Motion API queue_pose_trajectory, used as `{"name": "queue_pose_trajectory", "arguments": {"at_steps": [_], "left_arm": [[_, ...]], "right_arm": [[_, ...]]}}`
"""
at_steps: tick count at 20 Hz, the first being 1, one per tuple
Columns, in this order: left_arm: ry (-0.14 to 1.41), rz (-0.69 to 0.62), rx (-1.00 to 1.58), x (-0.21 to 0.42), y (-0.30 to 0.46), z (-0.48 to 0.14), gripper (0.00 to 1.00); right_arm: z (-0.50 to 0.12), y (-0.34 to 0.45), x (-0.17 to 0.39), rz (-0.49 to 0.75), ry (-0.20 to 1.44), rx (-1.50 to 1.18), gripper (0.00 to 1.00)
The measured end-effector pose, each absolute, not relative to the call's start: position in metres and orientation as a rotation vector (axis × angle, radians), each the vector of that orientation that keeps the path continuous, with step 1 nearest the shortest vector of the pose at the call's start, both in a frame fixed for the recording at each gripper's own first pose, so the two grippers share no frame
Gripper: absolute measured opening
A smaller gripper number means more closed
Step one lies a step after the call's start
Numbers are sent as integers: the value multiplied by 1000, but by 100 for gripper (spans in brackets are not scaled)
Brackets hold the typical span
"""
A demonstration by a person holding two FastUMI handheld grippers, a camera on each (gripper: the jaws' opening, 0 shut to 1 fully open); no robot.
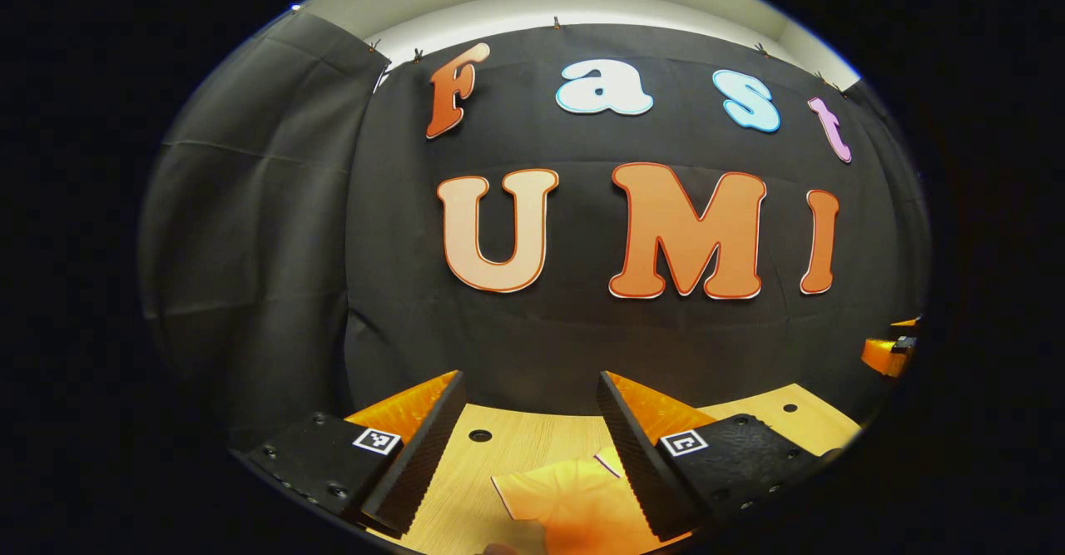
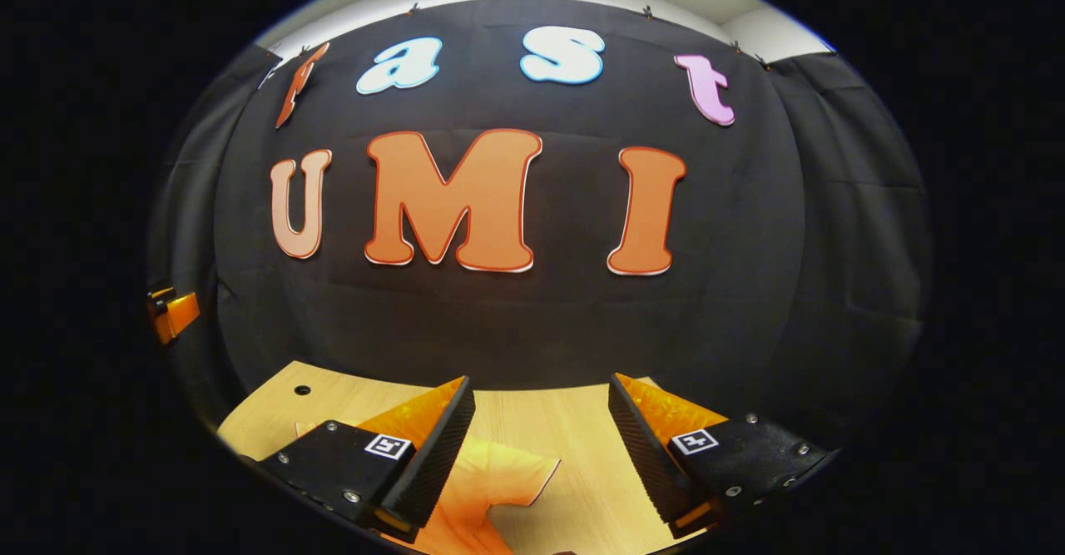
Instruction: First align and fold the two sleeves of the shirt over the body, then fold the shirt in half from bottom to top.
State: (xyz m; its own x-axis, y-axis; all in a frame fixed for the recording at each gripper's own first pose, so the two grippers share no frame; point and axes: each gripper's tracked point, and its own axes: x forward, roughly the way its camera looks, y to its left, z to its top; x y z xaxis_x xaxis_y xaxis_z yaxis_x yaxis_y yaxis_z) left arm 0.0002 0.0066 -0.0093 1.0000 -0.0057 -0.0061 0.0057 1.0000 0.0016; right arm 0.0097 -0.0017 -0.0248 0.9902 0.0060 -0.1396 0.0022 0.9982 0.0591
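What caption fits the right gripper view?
Open right gripper hovers above an orange shirt lying on the wooden table, sleeve spread out.

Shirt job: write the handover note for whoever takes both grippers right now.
Left gripper: open, holding nothing, raised above the light wooden table, with one short sleeve of the orange shirt below and between its fingers.
Right gripper: open, holding nothing, raised above the table, the shirt's other sleeve below it near its left finger.
Shirt: lies flat on the table; both sleeves in sight are spread outward.
Done: nothing visible; no fold has been made.
Left: fold both sleeves over the body, then fold the shirt in half from bottom to top.
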Motion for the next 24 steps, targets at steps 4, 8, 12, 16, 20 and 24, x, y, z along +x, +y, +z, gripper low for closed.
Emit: {"name": "queue_pose_trajectory", "arguments": {"at_steps": [4,8,12,16,20,24], "left_arm": [[17,-10,-8,3,12,-17,98],[24,-7,-22,7,21,-24,98],[45,-7,-36,10,28,-36,98],[54,1,-43,14,38,-41,98],[58,17,-32,14,50,-43,97],[71,39,-29,15,61,-50,98]], "right_arm": [[-37,-11,29,-22,228,77,98],[-83,-1,48,34,447,131,98],[-134,7,72,68,633,214,98],[-211,4,102,47,869,281,98],[-291,-6,107,-28,1092,299,99],[-338,3,111,-71,1231,322,99]]}}
